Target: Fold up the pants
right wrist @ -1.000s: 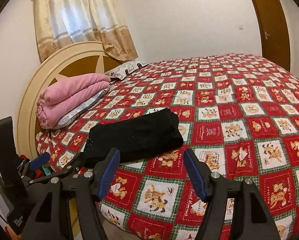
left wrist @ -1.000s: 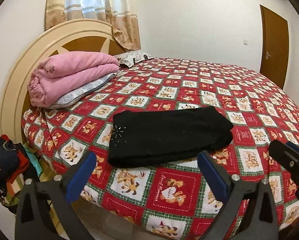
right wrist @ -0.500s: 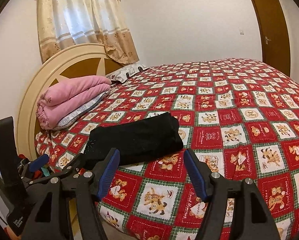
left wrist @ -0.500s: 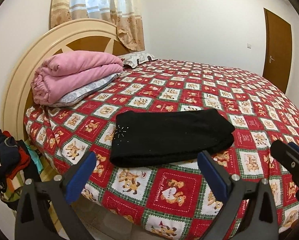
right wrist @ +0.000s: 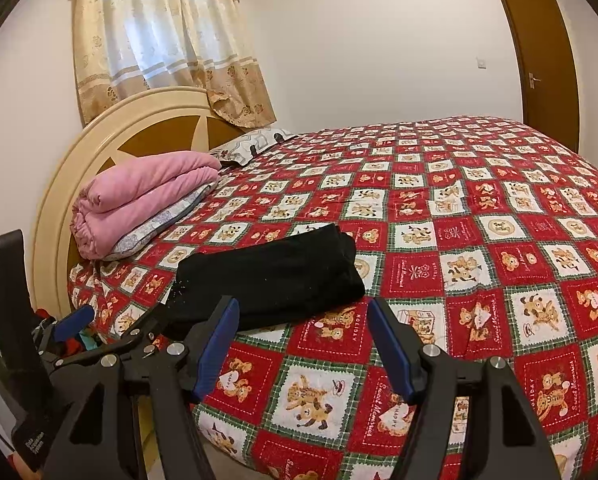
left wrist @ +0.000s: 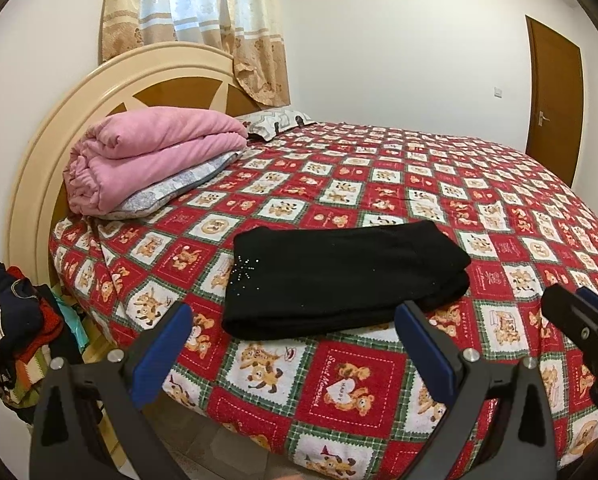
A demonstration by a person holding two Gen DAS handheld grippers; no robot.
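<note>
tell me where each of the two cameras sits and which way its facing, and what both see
Left wrist view: sits on the left gripper, looking along its open fingers, slightly down at the folded black pants on the bed; the right gripper pokes in at the right edge.
Right wrist view: sits on the right gripper, further right, fingers open; the left gripper shows at lower left.
Shared: pants, pink blanket, headboard, curtain, door.

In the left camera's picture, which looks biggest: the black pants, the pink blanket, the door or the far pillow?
1. black pants, though nearest the camera
2. pink blanket
3. door
4. pillow
</note>
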